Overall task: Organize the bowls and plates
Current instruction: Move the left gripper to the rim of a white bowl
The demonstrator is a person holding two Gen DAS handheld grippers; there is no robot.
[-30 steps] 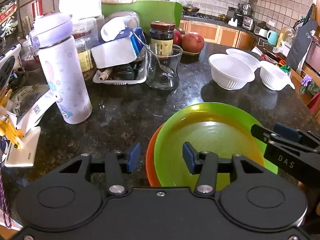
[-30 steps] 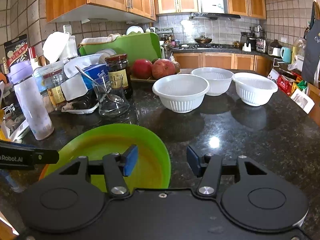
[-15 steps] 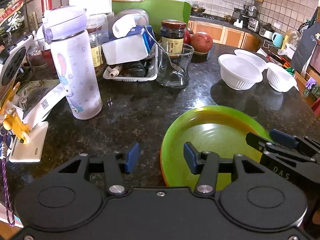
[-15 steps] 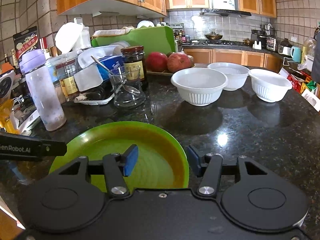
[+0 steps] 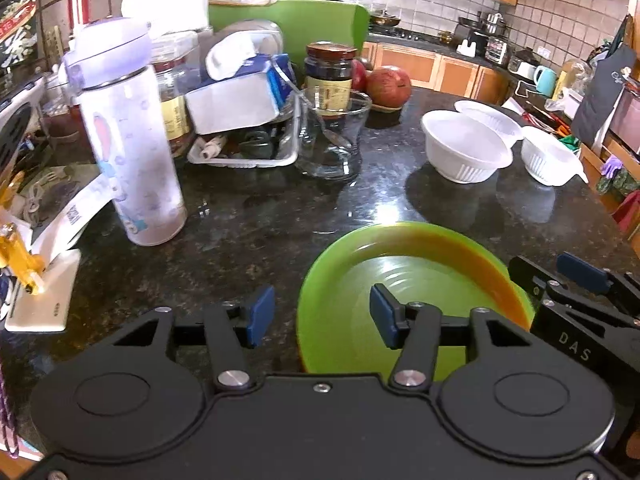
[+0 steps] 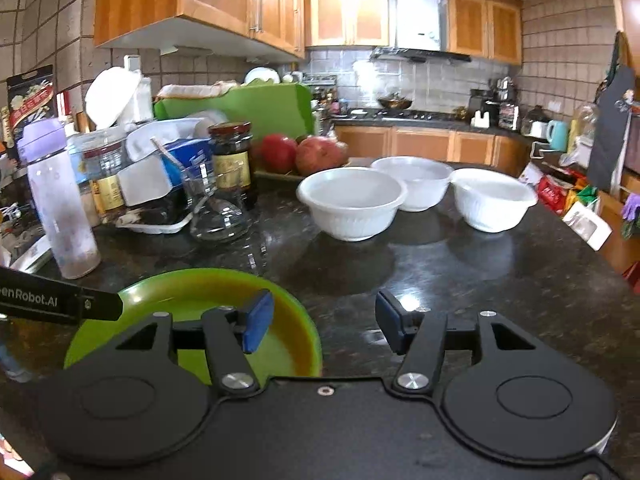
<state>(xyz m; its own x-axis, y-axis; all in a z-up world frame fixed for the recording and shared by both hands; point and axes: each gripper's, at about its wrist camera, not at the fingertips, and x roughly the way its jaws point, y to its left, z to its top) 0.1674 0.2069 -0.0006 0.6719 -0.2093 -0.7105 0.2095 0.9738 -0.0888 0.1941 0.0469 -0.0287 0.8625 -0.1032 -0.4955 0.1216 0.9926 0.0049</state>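
Plate [image 5: 352, 280], green, lower centre on worktop [image 5: 260, 236]; three white bowls [image 6: 352, 204] upper right. Left tongs [image 5: 316, 316] and right tongs [image 6: 320, 320] wide, empty.

Green plate's [image 5: 344, 292] near rim hidden.

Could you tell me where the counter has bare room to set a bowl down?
Bare counter lies between the green plate and the nearest white bowl, and right of the plate, in front of the rightmost bowl. It is crowded at the back left, around the water bottle, glass and dark jar.
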